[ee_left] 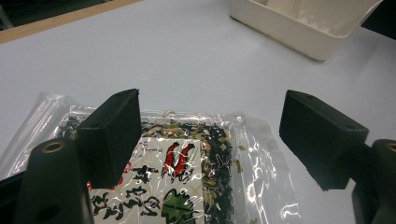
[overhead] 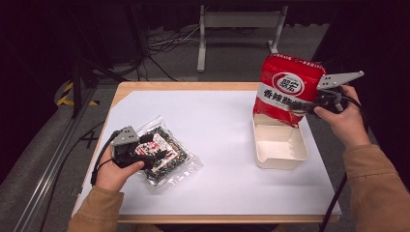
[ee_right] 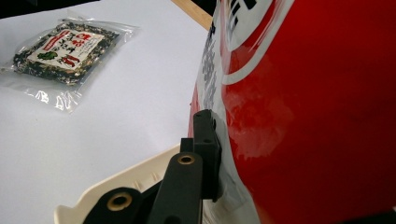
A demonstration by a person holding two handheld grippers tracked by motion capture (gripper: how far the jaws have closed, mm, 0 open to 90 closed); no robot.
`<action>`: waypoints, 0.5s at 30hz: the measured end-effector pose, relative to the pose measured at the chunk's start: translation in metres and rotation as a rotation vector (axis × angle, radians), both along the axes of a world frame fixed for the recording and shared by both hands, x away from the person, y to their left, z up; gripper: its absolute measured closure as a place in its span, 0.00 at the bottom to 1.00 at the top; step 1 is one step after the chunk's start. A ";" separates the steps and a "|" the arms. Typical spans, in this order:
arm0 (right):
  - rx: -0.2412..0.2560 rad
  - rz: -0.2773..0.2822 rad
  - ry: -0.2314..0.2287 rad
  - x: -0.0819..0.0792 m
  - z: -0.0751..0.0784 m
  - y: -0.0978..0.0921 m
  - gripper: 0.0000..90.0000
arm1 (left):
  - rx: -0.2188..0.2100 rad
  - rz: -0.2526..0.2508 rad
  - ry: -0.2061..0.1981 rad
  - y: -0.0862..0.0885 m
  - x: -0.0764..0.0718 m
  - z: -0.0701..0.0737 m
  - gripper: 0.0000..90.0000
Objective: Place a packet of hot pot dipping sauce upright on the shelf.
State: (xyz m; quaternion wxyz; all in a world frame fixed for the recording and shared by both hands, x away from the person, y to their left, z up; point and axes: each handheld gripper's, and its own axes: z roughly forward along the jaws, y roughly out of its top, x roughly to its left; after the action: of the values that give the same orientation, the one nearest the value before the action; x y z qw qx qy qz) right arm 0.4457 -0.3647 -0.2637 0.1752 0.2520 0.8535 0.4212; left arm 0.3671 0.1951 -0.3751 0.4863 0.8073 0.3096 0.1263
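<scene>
R claw clamps red snack bag upright over cream tub, ready to drop in. L claw wide above seaweed packet on bench, lining up grab.

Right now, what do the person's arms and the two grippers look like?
Both forearms wear tan long sleeves. Each hand grips a black gripper: the left gripper and right gripper each carry a grey three-cornered plate on top and trail a black cable. The fingers are blocky matte black pads with brass-coloured pivot rivets.
</scene>
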 end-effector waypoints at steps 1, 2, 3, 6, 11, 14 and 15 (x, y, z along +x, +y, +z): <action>0.000 0.000 0.000 0.000 0.000 0.000 0.95 | 0.000 0.000 0.000 0.000 0.000 0.000 0.24; -0.008 0.003 0.000 0.001 0.000 -0.001 0.95 | -0.003 0.002 0.005 0.000 -0.001 -0.001 0.24; -0.016 0.005 -0.002 0.002 -0.001 -0.001 0.95 | 0.000 0.004 0.004 0.001 -0.002 -0.001 0.24; -0.034 0.010 0.001 0.005 -0.003 -0.001 0.95 | 0.002 0.008 0.006 0.003 -0.004 -0.001 0.25; -0.063 0.024 0.007 0.011 -0.008 0.002 0.95 | -0.003 0.021 0.014 0.007 -0.007 -0.002 0.25; -0.083 0.024 0.005 0.014 -0.010 0.004 0.95 | -0.001 0.026 0.008 0.008 -0.007 -0.003 0.25; -0.102 0.025 0.004 0.016 -0.012 0.005 0.95 | -0.008 0.031 0.018 0.009 -0.009 -0.004 0.25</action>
State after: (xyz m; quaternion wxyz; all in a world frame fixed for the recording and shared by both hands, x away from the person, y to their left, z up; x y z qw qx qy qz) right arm 0.4614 -0.3595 -0.2757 0.1809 0.2328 0.8773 0.3788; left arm 0.3577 0.2046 -0.3792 0.4849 0.8014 0.3269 0.1253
